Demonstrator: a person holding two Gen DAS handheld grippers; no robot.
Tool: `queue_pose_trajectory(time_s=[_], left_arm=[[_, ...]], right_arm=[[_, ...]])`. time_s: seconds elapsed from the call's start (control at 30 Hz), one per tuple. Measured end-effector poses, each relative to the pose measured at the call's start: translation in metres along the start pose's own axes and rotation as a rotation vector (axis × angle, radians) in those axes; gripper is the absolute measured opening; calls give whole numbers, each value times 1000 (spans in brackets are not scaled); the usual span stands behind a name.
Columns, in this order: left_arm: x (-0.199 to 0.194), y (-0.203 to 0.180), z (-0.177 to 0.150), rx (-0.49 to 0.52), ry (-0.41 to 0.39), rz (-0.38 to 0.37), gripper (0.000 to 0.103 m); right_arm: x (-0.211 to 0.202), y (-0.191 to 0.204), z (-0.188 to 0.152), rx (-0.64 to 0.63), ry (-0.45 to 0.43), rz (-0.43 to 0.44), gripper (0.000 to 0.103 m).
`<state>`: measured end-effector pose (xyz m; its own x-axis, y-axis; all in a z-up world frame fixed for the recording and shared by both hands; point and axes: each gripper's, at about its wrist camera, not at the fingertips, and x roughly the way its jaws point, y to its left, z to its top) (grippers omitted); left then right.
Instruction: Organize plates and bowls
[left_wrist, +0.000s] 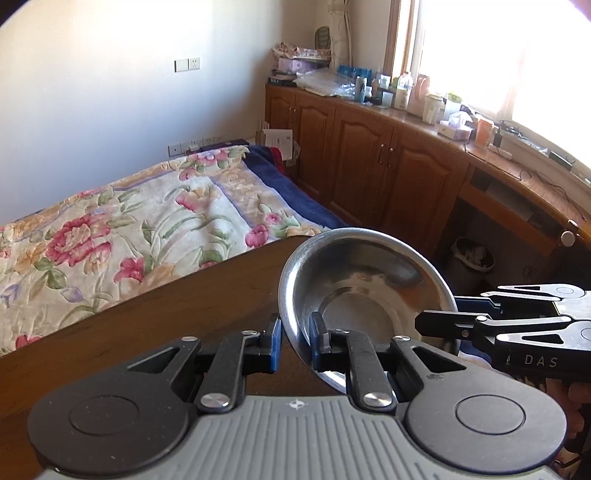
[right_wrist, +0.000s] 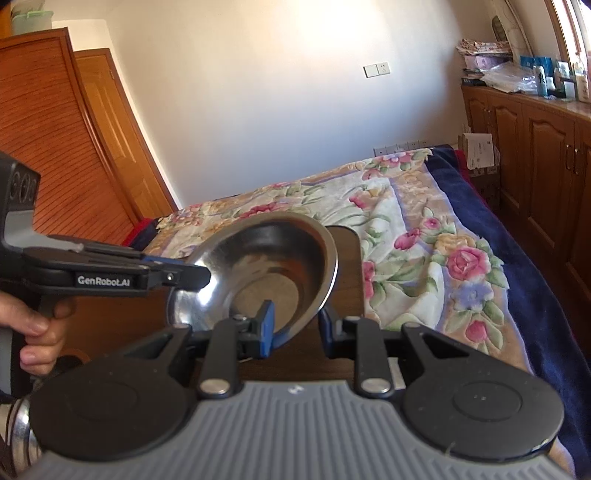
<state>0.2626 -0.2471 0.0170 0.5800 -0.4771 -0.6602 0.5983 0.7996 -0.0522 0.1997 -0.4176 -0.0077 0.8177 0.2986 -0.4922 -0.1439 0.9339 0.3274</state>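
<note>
While both claws sit at its rim, the task's thing is one shiny bowl, and the lines below start from it.

Bowl: the metal bowl (left_wrist: 364, 291) is tipped up on its side, above the brown table (left_wrist: 177, 314); its open face looks back at the two cameras; I judge it is off the table top, but its lowest edge is hidden.

Left claw: the left gripper (left_wrist: 293, 341) has one blue pad outside the bowl's near rim and one inside; the gap is narrow; the pads look close on the rim, yet I cannot tell if they pinch it.

Right claw: the right gripper (right_wrist: 295, 328) has its left pad inside the bowl and its right pad outside; the gap is a bit wide; I cannot tell if it grips.

Which way: the bowl lies just ahead of both claws, a little right of the left claw and a little left of the right one; both are equally near; the rim runs between each pair of pads.

Hand: a hand (right_wrist: 35, 325) holds the left gripper's handle.

Around the bowl: behind it is a bed with a flower blanket (left_wrist: 122, 236); right of it stand wood cabinets (left_wrist: 369, 155).

Next move: I guess the bowl must be turned flat; if one claw lets go too soon, it may slip.
</note>
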Motion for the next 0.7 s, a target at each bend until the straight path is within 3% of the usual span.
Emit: queue_pose_trajectory(time_s=[0.7], left_arm=[[-80,14,-35,8,-63,35,17]], right_arm=[[-34,61,1,-77,-13,27,28]])
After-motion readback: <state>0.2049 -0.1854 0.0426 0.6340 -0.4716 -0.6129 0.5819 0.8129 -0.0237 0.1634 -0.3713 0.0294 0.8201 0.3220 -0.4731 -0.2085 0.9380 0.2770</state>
